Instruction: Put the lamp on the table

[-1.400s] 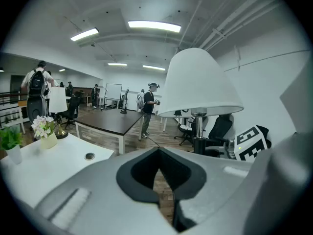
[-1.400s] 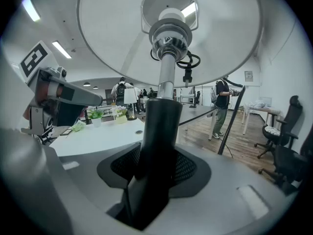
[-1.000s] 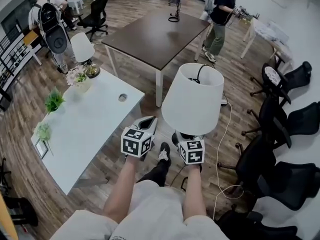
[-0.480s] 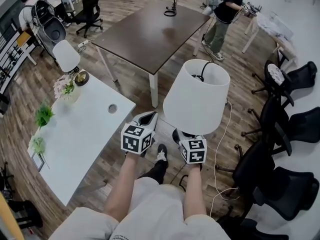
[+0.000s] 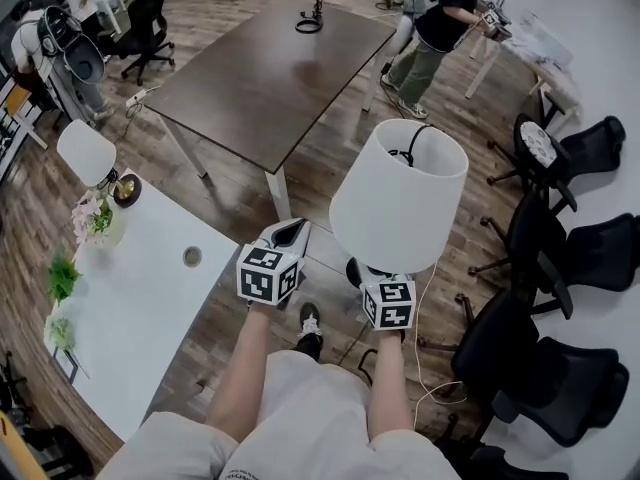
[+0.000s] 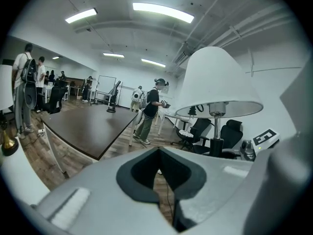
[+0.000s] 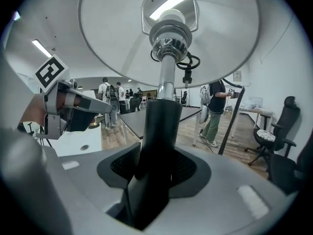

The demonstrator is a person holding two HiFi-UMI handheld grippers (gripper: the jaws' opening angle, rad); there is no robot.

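Shift since a second ago: white counter [image 5: 140,308] has slid toward 8 o'clock in the head view and the dark counter [image 5: 260,78] has drawn closer. Both claws and the lamp [image 5: 398,203] keep their places in that view.
White counter: at 9 o'clock from the claws. A small lamp [image 5: 86,153] and flowers [image 5: 95,218] stand along its far-left edge, and the near stretch is bare.
Left claw [image 5: 283,236]: jaws pressed together on nothing, just beside the lamp at its 9 o'clock.
Lamp: upright with its long axis vertical, carried in the air over the floor [image 5: 310,183], above neither counter.
Right claw [image 7: 155,173]: clamped on the lamp's black stem [image 7: 164,106] below the shade.
Dark counter: at 11 o'clock from the lamp and mostly bare, with a desk lamp [image 5: 308,8] at its far end.
Coming move: probably a carry toward 11 o'clock, then straight down with the stem kept plumb. The right claw alone bears it.
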